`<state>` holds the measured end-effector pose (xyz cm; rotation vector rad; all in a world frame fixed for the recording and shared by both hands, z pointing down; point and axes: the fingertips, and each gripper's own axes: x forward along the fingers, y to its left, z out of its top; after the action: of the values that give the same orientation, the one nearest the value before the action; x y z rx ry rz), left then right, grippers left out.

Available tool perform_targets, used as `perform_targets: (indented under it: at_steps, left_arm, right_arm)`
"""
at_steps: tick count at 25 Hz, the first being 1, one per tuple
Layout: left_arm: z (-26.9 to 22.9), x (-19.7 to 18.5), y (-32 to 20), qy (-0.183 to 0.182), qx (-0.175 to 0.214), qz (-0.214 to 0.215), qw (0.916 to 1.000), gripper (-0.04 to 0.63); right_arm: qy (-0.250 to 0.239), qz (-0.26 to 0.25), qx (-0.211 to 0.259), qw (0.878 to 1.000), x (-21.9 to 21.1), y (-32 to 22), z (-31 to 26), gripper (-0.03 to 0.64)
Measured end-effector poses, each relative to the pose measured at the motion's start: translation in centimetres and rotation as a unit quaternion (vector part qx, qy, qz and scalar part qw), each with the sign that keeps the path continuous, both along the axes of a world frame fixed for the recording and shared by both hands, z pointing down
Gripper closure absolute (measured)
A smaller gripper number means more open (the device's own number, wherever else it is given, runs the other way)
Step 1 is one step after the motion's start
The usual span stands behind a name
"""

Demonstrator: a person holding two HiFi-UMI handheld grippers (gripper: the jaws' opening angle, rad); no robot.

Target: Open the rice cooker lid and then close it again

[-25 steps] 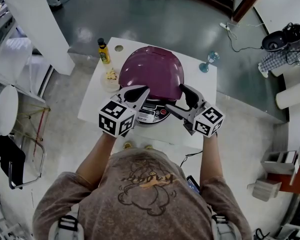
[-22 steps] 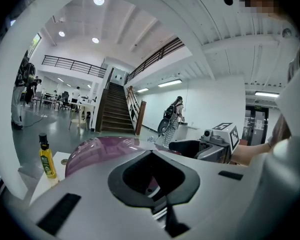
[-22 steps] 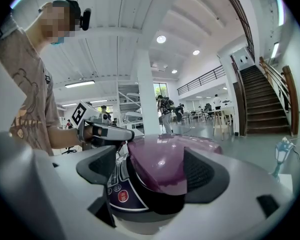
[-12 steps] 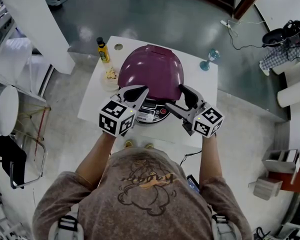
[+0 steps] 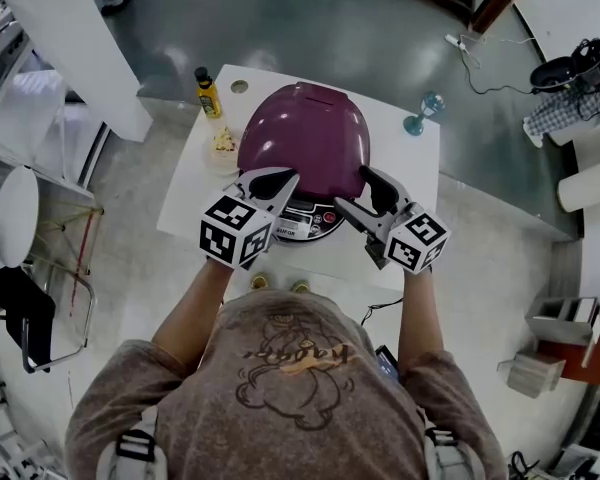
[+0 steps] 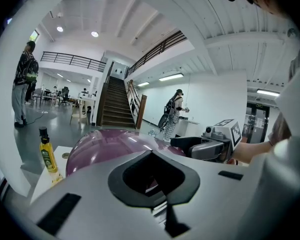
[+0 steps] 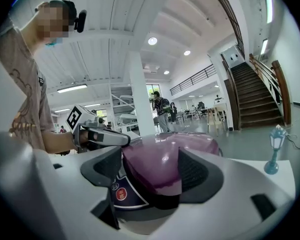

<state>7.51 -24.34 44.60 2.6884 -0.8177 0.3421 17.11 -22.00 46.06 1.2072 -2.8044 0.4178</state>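
We see right gripper jaws apart, just been closing around purple rice cooker lid front edge, not clamped; left gripper jaws together, empty

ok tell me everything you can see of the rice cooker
The rice cooker has a glossy purple domed lid, closed, above a dark front panel with a red button. It sits upright on the white table. The right tongs, which have just been closing, straddle the lid's front edge; contact unclear.
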Motion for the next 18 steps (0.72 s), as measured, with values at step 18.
perform_targets:
  at_steps: [18]
  left_arm:
    - [2.4, 0.4, 0.1, -0.05, -0.029, 0.02, 0.9981, 0.575]
  right_arm:
    - [0.005, 0.048, -0.031, 0.998, 1.3, -1.0, 2.1, 0.417]
